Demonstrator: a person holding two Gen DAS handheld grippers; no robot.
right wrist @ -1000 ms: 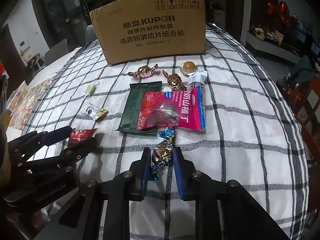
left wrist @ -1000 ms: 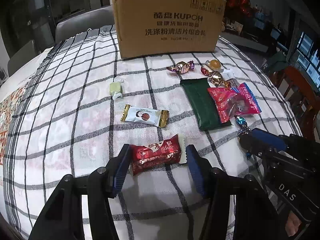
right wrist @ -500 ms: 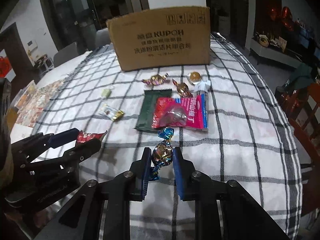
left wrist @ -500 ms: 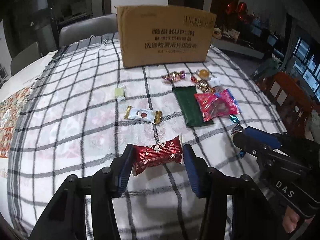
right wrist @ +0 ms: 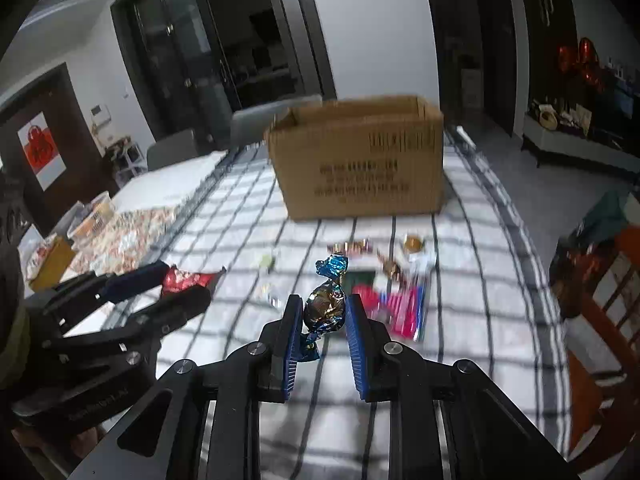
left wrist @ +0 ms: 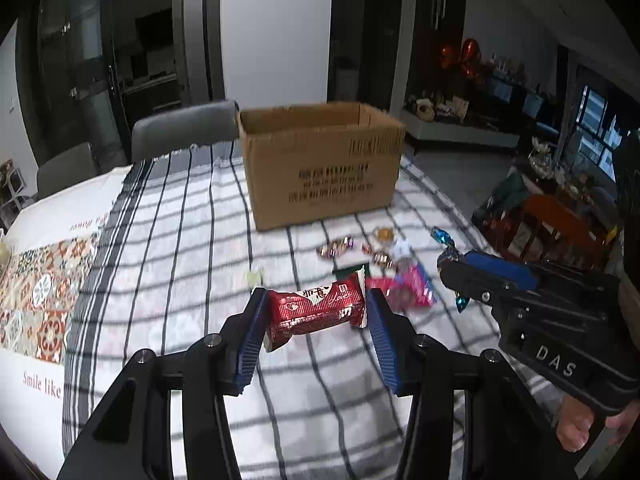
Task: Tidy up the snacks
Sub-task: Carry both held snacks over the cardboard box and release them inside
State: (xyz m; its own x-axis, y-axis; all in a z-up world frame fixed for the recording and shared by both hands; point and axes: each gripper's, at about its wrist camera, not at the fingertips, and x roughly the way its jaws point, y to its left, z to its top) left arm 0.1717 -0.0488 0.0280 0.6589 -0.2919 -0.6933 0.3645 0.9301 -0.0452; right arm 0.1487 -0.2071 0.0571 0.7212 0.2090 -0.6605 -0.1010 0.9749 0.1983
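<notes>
Your two wrist views look forward along their tongs, raised above the tabletop [left wrist: 168, 216], facing the cardboard box [left wrist: 324, 168] [right wrist: 360, 160]; each catches the other tongs alongside.

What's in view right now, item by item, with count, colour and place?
cardboard box: one, brown, open top, far end of the table
checked tablecloth: one, white with black lines, covering the table
red snack packet: one, red, held off the table in the left tongs
blue foil candy: one, blue and gold, held in the right tongs
loose snacks: several, blurred, gold, pink, green, on the cloth before the box
grey chairs: two, behind the table
left tongs: shut on the packet
right tongs: shut on the candy
</notes>
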